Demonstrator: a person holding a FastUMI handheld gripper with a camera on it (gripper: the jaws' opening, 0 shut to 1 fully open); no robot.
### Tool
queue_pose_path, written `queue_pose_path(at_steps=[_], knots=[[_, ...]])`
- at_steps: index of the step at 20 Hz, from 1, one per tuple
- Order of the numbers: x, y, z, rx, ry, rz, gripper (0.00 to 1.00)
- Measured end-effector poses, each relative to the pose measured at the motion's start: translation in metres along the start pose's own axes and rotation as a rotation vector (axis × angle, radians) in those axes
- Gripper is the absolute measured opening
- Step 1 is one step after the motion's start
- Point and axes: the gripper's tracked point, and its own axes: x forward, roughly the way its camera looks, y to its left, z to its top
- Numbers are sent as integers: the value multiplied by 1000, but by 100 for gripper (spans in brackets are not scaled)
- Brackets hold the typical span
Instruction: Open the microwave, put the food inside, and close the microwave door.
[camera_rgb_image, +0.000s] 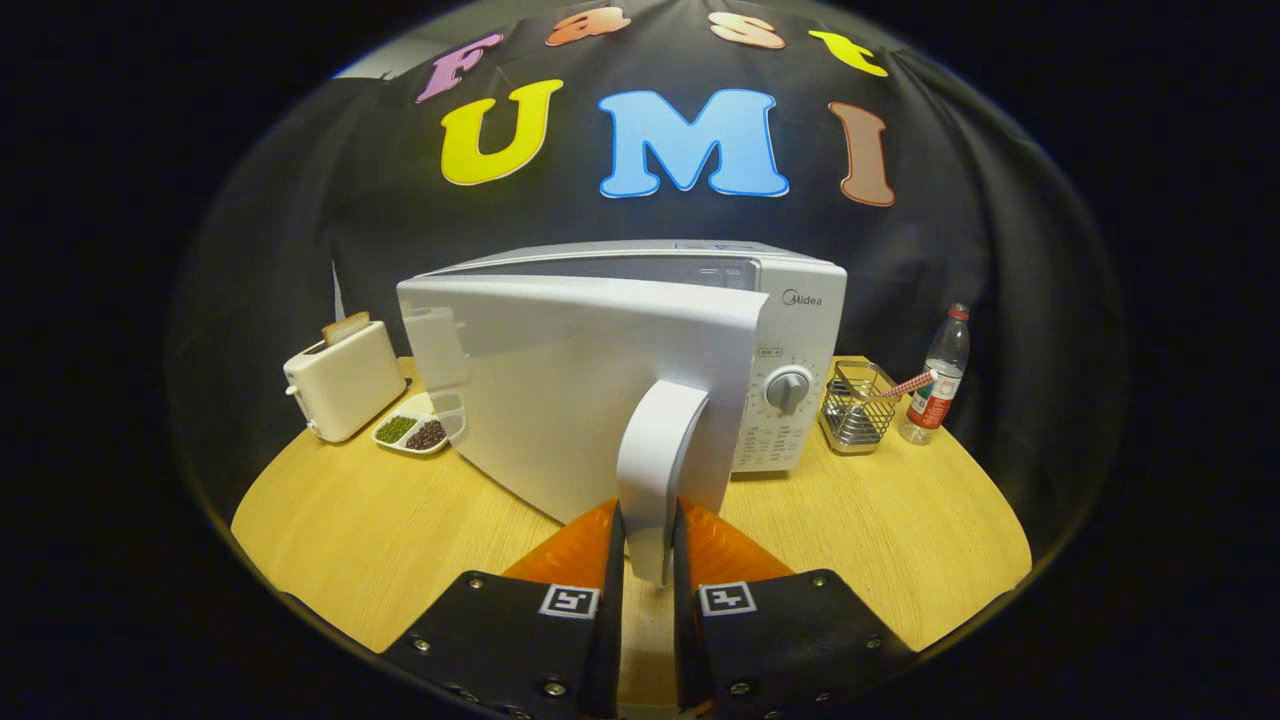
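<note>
Right now the hand-held gripper (648, 545) is clamped on the handle (657, 450) of the microwave (790, 300), both fingers pressing its lower end from either side. The door (560, 400) stands partly swung out toward the gripper, hinged at its 9 o'clock side, so the opening step looks under way and not finished. The food seems to be the divided tray (418, 430) of green and dark beans, resting on the table (350, 530) at about 10 o'clock from the fingers, just beside the door's hinge edge and near the toaster (345, 380), which has a slice of bread (346, 327) in its slot. Several things could go wrong from here. The handle is smooth and curved, so a pull that does not follow the door's arc could let the fingers slide off its end. As the door swings wider, its hinge side may sweep close to the tray and nudge it. A hard tug could also drag the whole microwave across the table toward the wire basket (855, 405) and bottle (937, 380) at 2 o'clock.
</note>
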Motion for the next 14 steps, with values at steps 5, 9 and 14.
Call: queue_pose_path(at_steps=[5,9,14], knots=[[-29,28,-8,-25,-6,0,23],[-52,51,-13,-64,-29,6,23],[-75,85,-30,-76,-29,29,23]])
